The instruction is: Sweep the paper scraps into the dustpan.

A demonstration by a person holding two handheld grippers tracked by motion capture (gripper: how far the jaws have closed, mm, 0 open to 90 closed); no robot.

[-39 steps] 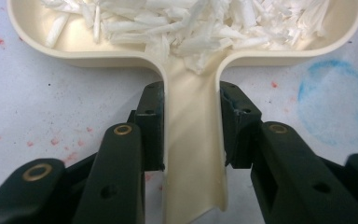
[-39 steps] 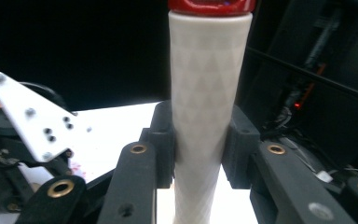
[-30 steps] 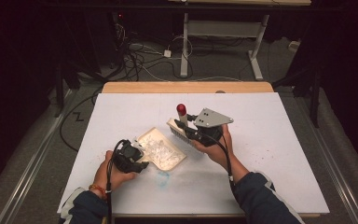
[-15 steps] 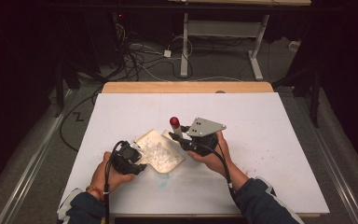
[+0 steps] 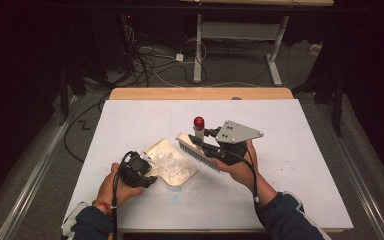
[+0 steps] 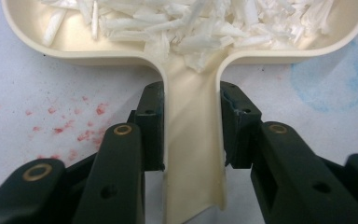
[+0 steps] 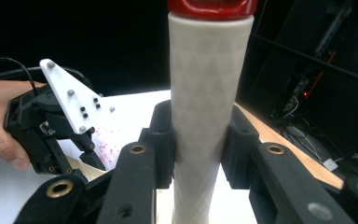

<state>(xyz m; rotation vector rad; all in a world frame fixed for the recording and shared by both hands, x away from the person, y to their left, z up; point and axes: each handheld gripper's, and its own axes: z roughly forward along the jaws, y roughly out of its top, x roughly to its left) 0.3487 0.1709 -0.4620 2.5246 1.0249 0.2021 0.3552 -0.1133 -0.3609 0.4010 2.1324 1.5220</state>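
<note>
Left gripper pinches a dustpan of shreds; right gripper clamps a brush, seemingly ready to sweep next.

Black two-jaw grippers with brass rivets, right gripper grey-plated, dark blue sleeves, orange wristband

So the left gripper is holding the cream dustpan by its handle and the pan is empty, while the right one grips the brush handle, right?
Not quite: the cream plastic dustpan is not empty. The left gripper view shows white shredded scraps piled in it. The rest stands: the left gripper has its jaws shut on the pan's handle, and the right gripper clamps the red-capped, cream-handled brush.
</note>
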